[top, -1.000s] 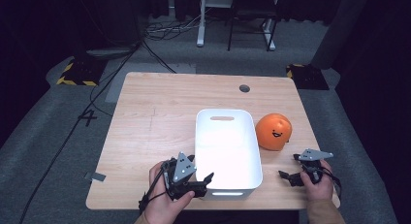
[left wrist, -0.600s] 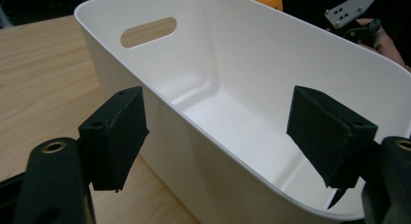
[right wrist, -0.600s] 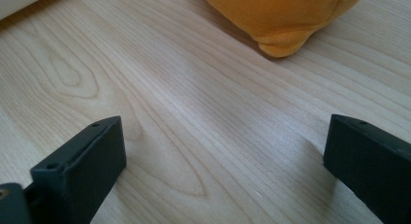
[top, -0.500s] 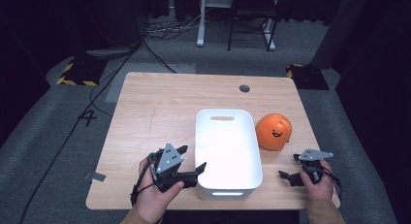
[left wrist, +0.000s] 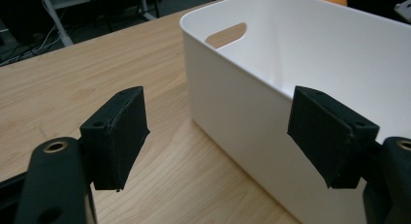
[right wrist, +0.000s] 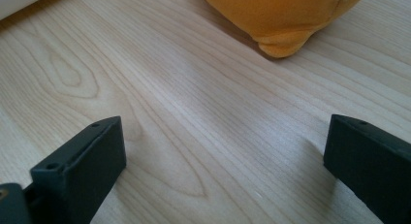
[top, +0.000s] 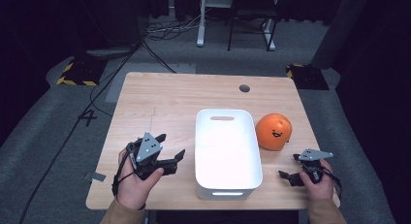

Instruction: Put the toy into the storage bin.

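Dark floor and grey carpet surround a pale wooden table [top: 165,103], with cables, a desk frame and yellow-black striped blocks on the floor at the far side. Largest thing on the table is a white plastic bin [top: 227,151], empty, its long side running near to far, with a handle slot in the far wall; it sits right of the middle. Just right of the bin, at its far half, rests an orange plush ball [top: 274,132] with a small smiling face, upright and untouched, close beside the bin wall but whether it touches cannot be told.

At the near left, the left gripper [top: 169,151] is held in a hand just off the bin's left wall, jaws wide apart and holding nothing; in the left gripper view the bin's near corner stands between its pads [left wrist: 116,136], so it looks placed to steady or take the bin wall. At the near right, the right gripper [top: 288,168] lies low over bare wood, jaws spread and empty, pointed toward the plush, which sits just beyond them; likely it is lined up to pick it. Nothing stands between them. A small grey grommet [top: 245,88] lies far off.
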A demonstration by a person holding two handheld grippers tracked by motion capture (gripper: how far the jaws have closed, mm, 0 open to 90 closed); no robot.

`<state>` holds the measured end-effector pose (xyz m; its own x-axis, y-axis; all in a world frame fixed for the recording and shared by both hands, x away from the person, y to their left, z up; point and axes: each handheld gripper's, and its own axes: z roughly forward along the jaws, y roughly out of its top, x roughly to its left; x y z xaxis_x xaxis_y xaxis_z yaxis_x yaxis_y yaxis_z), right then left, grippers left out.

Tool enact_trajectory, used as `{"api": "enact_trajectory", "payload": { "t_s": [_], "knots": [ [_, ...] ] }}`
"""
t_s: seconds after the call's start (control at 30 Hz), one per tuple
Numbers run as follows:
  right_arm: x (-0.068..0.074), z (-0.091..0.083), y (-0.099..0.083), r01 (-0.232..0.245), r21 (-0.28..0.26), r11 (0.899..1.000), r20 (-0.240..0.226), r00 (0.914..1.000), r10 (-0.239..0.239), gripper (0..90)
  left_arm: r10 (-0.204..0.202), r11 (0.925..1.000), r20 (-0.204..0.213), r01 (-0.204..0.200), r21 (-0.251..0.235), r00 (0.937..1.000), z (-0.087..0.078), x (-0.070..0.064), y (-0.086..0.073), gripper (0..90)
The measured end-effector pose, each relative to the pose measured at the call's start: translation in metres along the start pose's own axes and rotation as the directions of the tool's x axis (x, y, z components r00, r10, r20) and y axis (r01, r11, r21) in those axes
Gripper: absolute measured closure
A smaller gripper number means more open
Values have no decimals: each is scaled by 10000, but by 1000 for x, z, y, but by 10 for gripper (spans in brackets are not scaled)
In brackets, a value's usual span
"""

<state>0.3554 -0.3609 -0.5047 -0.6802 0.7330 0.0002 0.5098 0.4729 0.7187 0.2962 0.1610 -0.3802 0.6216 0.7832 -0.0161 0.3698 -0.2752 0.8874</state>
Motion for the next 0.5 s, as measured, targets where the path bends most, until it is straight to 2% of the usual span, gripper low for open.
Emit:
{"api": "enact_trajectory", "payload": {
  "t_s": [0.07, 0.23, 0.3, 0.5],
  "knots": [
    [-1, 0, 0, 107, 27, 9999, -19, 9999, -107, 17, 13, 9998, -124, -10, 184, 9999, 2, 8, -4, 215],
    [0, 0, 0, 48, 17, 10000, -11, 10000, -48, 17, -269, 9978, -663, 308, 590, 9974, 9, 27, -17, 216],
    [0, -1, 0, 30, 27, 10000, 26, 10000, -30, 18, -304, 9960, -757, 366, 814, 9967, 13, 34, -24, 221],
    [1, -2, -1, -42, -1, 10000, 61, 10000, 42, 20, -689, 9855, -878, 815, 1490, 9938, 22, 51, -45, 225]
  ]
}}
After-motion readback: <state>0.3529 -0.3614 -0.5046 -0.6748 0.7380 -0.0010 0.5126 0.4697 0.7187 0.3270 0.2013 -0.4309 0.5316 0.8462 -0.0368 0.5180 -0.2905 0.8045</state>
